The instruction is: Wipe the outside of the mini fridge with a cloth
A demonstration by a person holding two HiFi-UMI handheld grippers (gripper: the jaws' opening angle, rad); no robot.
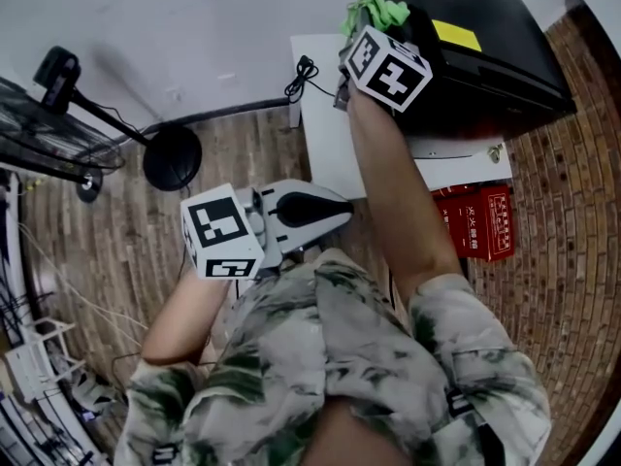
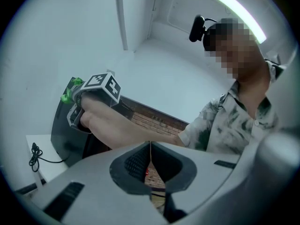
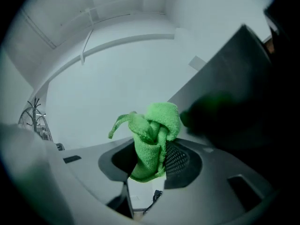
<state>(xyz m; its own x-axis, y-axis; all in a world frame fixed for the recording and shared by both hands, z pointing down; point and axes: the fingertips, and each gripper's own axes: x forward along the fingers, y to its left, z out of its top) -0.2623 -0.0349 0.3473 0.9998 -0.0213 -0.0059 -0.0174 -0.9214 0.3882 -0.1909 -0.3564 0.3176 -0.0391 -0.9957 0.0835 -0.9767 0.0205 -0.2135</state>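
Note:
The black mini fridge (image 1: 475,47) stands on a white table (image 1: 325,134) at the top right of the head view. My right gripper (image 1: 365,29) is raised at the fridge's near left top corner, shut on a bunched green cloth (image 1: 376,10). In the right gripper view the cloth (image 3: 152,139) sticks up from between the jaws of this gripper (image 3: 152,162), right beside the dark fridge wall (image 3: 234,93); whether it touches is unclear. My left gripper (image 1: 344,214) is held low by my body, away from the fridge, shut with nothing in it (image 2: 150,159).
A black cable (image 1: 303,78) lies on the table's left part. A red box (image 1: 482,223) sits below the table by the brick-pattern floor. A round black stand base (image 1: 172,156) and a wire rack (image 1: 49,134) occupy the wooden floor at left.

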